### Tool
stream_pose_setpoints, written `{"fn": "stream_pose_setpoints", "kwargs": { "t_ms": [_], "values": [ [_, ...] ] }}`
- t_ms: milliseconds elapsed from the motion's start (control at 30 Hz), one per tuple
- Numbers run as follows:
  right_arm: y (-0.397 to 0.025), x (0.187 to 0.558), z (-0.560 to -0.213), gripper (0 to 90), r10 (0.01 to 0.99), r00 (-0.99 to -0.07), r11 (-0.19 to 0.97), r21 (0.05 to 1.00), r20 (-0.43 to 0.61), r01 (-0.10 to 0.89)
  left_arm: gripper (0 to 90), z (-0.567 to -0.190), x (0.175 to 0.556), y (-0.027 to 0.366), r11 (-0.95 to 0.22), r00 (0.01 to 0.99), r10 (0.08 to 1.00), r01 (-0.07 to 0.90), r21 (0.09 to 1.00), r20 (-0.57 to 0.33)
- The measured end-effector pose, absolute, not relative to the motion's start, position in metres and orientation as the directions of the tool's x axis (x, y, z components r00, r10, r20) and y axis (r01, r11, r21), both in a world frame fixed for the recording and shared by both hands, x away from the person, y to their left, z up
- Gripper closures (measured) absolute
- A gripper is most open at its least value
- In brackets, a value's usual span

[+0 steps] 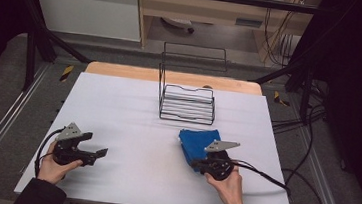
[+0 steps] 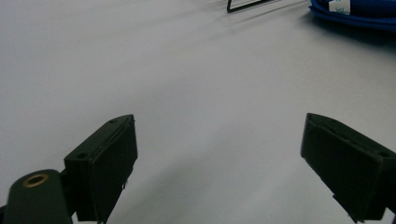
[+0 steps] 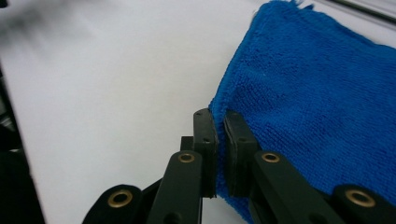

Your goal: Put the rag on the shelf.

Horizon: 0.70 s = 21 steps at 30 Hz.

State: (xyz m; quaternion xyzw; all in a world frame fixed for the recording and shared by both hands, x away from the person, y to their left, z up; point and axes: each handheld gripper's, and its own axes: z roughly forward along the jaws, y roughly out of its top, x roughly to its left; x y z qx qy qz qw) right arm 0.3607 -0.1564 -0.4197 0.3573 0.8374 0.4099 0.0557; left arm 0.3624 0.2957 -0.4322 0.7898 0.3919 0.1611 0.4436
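Right claw [image 3: 217, 140] pinching blue cloth [image 3: 317, 107] edge, close up.

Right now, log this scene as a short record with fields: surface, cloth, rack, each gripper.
surface: white table top
cloth: folded blue cloth, lying flat on the table, near side of the rack
rack: black wire rack, standing at the far middle of the table, nothing in it
left gripper: left gripper, jaws wide apart over bare table, holding nothing
right gripper: right gripper, jaws pinched on the cloth's near edge
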Motion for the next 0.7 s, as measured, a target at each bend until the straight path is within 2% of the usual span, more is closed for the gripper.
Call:
{"fn": "stream_pose_setpoints", "kwargs": {
  "t_ms": [400, 633, 667, 700],
  "values": [
    [-0.116, 0.339, -0.421, 85.0, 0.506, -0.832, 0.484, 0.723, 0.229, 0.493, 11.1, -0.432, 0.362, 0.296, -0.301, 0.638, 0.765, 0.477, 0.826, -0.090],
    [-0.108, 0.336, -0.434, 83.3, 0.481, -0.847, 0.543, 0.681, 0.227, 0.491, 11.0, -0.432, 0.362, 0.296, -0.302, 0.638, 0.765, 0.478, 0.825, -0.090],
    [-0.107, 0.336, -0.437, 79.6, 0.475, -0.852, 0.551, 0.680, 0.221, 0.484, 11.0, -0.432, 0.362, 0.296, -0.303, 0.638, 0.765, 0.478, 0.825, -0.089],
    [-0.107, 0.336, -0.437, 79.6, 0.475, -0.852, 0.551, 0.680, 0.221, 0.484, 11.0, -0.432, 0.362, 0.296, -0.303, 0.638, 0.765, 0.478, 0.825, -0.089]
  ]
}}
